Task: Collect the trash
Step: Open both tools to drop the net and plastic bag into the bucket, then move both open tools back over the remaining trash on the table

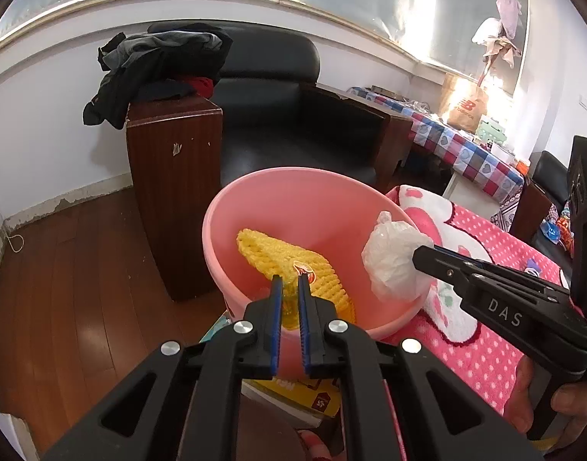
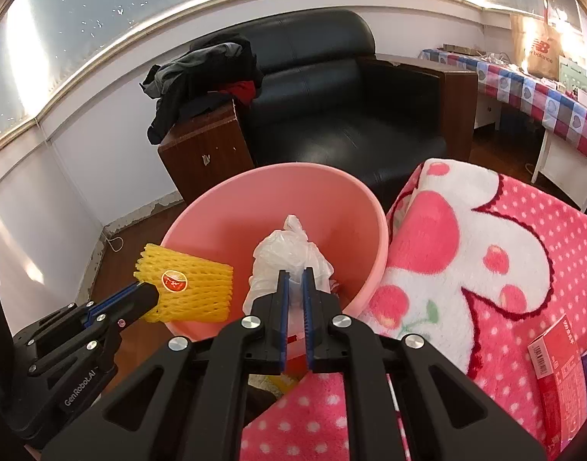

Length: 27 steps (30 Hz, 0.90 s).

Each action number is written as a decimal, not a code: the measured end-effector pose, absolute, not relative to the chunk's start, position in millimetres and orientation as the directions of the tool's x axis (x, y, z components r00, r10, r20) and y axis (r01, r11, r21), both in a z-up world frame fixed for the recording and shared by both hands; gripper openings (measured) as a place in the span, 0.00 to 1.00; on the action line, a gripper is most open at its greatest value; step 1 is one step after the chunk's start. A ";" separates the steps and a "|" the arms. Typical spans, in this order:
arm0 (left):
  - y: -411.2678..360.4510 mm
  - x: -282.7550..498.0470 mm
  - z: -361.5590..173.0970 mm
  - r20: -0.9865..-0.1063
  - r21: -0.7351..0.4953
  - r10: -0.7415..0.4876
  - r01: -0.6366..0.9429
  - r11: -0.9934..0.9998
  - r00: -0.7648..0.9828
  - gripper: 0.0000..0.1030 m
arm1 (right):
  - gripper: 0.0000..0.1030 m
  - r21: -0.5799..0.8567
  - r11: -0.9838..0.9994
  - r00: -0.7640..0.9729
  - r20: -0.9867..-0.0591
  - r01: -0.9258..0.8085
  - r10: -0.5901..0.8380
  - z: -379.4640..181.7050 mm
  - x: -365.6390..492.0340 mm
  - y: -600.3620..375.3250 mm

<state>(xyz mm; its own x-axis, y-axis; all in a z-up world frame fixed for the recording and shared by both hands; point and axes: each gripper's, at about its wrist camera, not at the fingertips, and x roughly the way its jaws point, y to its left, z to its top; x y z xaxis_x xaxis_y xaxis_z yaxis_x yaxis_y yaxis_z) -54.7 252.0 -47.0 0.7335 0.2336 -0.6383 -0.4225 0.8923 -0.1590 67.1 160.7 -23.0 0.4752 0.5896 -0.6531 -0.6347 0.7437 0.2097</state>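
A pink plastic bucket [image 1: 293, 192] [image 2: 232, 215] stands beside the pink dotted blanket. My left gripper [image 1: 289, 278] [image 2: 149, 294] is shut on a yellow foam fruit net [image 1: 289, 257] [image 2: 195, 288] with a red sticker, held over the bucket's near rim. My right gripper [image 2: 296, 273] [image 1: 418, 255] is shut on a crumpled white plastic bag [image 2: 285, 257] [image 1: 393, 257], which hangs over the bucket's right rim. A hand [image 1: 539, 403] holds the right gripper's handle.
A black leather sofa [image 1: 285, 115] with a wooden armrest [image 1: 174, 192] and piled clothes [image 1: 159, 65] stands behind the bucket. A checked-cloth table [image 1: 466, 146] lies at the right. A red box [image 2: 558, 376] rests on the blanket [image 2: 485, 269]. Wooden floor [image 1: 63, 288] spreads left.
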 end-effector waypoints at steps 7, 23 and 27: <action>252.4 -55.9 -45.9 -0.638 -0.167 0.236 -0.431 0.886 0.733 0.25 | 0.15 0.209 0.735 0.468 -0.652 -0.645 0.597 -23.1 66.5 164.2; 245.6 -64.2 -37.0 -0.629 -0.203 0.227 -0.439 0.875 0.744 0.28 | 0.19 0.222 0.726 0.468 -0.636 -0.650 0.613 -16.8 55.6 150.2; 242.0 -64.7 -33.6 -0.626 -0.203 0.223 -0.432 0.879 0.747 0.28 | 0.19 0.215 0.730 0.478 -0.631 -0.649 0.611 -12.5 49.4 142.2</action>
<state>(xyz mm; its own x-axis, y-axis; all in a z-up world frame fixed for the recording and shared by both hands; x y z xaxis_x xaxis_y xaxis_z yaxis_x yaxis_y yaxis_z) -64.7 242.0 -33.6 0.7472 0.2233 -0.6260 -0.4323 0.8786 -0.2027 49.4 142.2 -12.5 0.4783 0.6113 -0.6305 -0.6493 0.7296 0.2148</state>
